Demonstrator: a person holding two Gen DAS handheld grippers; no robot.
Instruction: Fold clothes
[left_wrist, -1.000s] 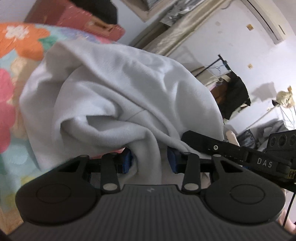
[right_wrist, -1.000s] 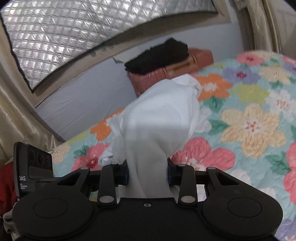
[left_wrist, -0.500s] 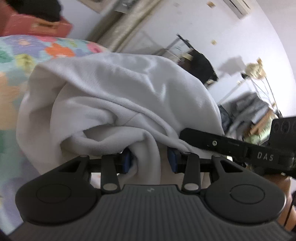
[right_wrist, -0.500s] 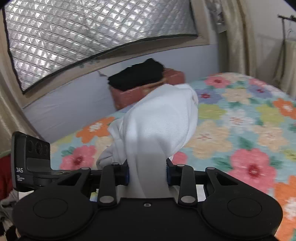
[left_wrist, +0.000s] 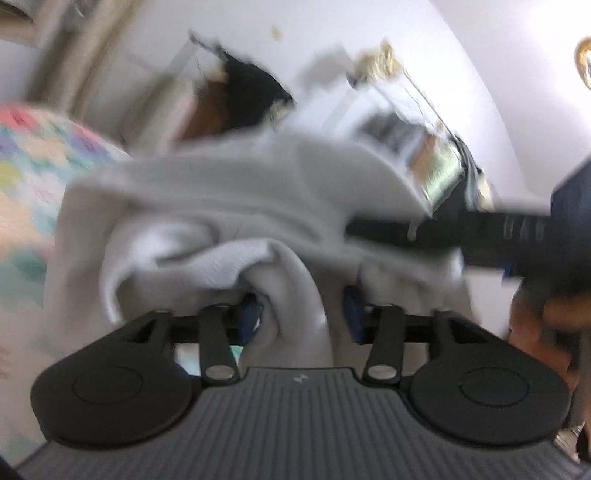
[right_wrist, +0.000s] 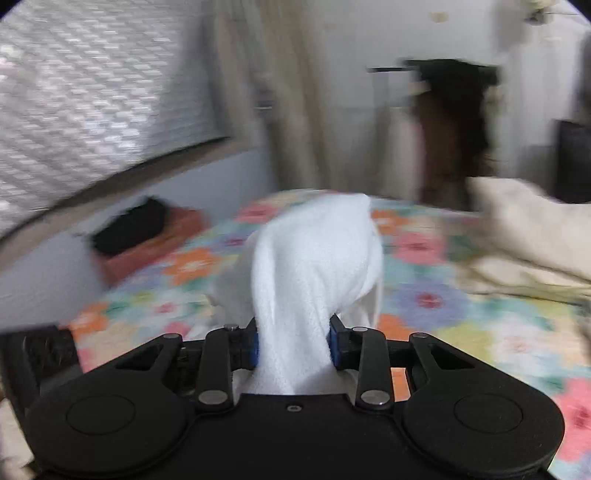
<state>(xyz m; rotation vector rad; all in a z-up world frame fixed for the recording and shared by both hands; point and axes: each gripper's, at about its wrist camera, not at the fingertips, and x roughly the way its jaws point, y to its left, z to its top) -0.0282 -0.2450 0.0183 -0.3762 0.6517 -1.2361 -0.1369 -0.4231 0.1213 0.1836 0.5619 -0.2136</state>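
Two views, both blurred, take in the same room. Largest is the bed (right_wrist: 461, 325), covered by a quilt printed with orange, pink, purple and yellow flowers; it fills the middle of the right wrist view and shows at the left edge of the left wrist view (left_wrist: 26, 177). Behind it on the left hangs a silver quilted window cover (right_wrist: 92, 92), with pale curtains (right_wrist: 295, 92) to its right. Far right on the bed lies a heap of cream bedding (right_wrist: 535, 236). Far left sits a reddish box (right_wrist: 155, 243) with a dark folded item (right_wrist: 129, 225) on top.

Next comes the white garment (left_wrist: 229, 206), a soft fleecy piece held up above the bed and bunched into folds; in the right wrist view (right_wrist: 314, 266) it rises as a rounded hump.

Left tongs (left_wrist: 301, 314) are closed on a fold of the garment, cloth pinched between the blue pads (left_wrist: 251, 317). Right tongs (right_wrist: 293, 343) grip another thick fold, which fills the gap between their blue pads (right_wrist: 253, 345). In the left wrist view the right tool's black body (left_wrist: 480, 236) reaches in from the right, touching the cloth, with a hand (left_wrist: 539, 325) below it.
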